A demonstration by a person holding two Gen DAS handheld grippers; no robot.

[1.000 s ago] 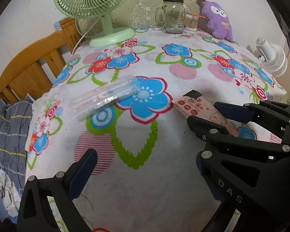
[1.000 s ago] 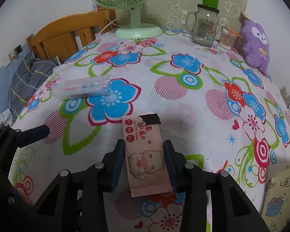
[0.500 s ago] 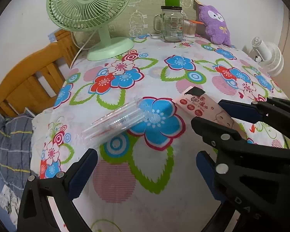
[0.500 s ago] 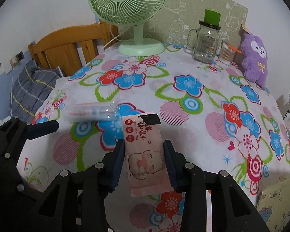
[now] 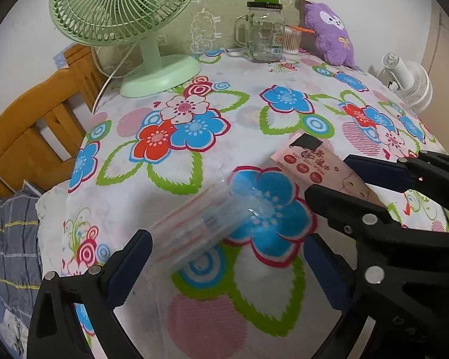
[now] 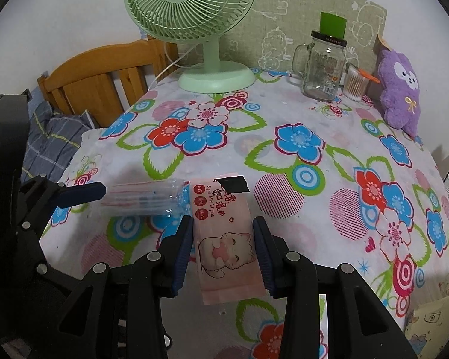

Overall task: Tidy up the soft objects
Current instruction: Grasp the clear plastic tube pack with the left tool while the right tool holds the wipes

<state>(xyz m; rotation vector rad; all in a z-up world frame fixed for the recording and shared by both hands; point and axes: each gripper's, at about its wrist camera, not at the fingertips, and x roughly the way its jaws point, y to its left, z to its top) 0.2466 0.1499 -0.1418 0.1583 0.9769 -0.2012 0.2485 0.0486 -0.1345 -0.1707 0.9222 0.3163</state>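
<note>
Right claw (image 6: 223,249) — wipes pack (image 6: 224,239) between pads

Home bedroom, wooden bed frame (image 6: 104,80), floral tablecloth (image 6: 284,113), desk fan (image 6: 191,9)

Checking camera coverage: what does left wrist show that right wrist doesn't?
Left wrist only: the open left tool end on, and the white fan nearly whole.
Right wrist only: the cat print on the wipes pack, gripped between the right tool pads.
Both: green fan, glass jar, purple plush, clear bag.
</note>
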